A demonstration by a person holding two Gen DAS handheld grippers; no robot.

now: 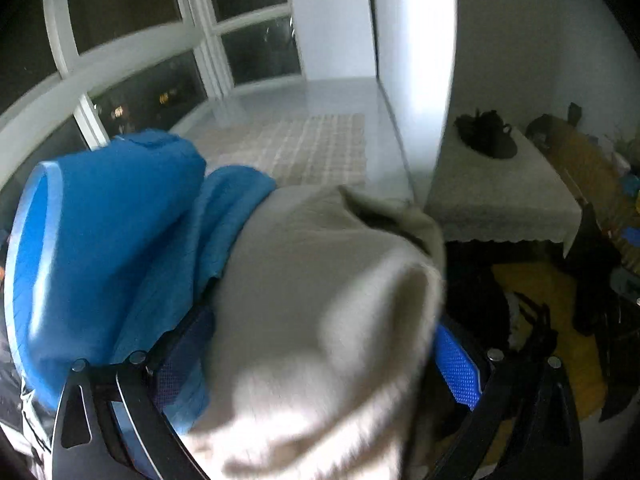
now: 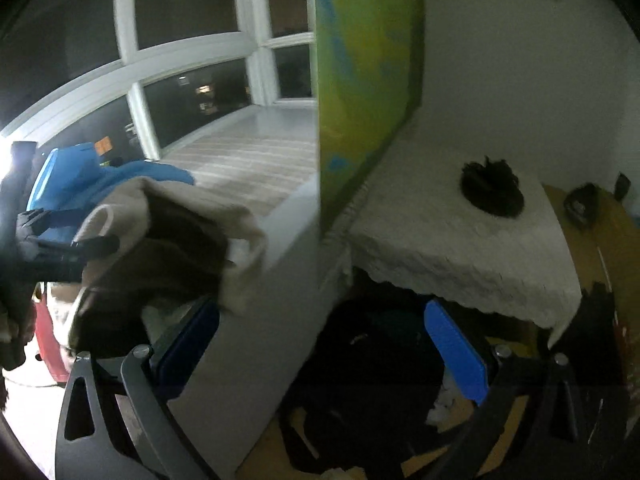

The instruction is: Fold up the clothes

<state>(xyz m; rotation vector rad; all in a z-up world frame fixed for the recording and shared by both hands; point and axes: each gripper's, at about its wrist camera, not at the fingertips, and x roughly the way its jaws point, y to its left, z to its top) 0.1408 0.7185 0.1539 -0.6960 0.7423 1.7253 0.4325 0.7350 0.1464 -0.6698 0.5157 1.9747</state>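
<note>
Beige cloth (image 1: 320, 320) bulges between my left claw's (image 1: 320, 364) fingers and blocks most of the way ahead, with blue fabric (image 1: 120, 216) crowding its left side. Past them the window ledge (image 1: 320, 100) lies bare. My right claw (image 2: 320, 356) has open room between its fingers; a white block (image 2: 260, 320) stands just ahead, and a cloth-covered table (image 2: 460, 240) beyond, bearing a dark object (image 2: 492, 192).

The cream cloth (image 1: 320, 320) is blurry and hides the left claw (image 1: 320, 364); its bottom is cut off.
</note>
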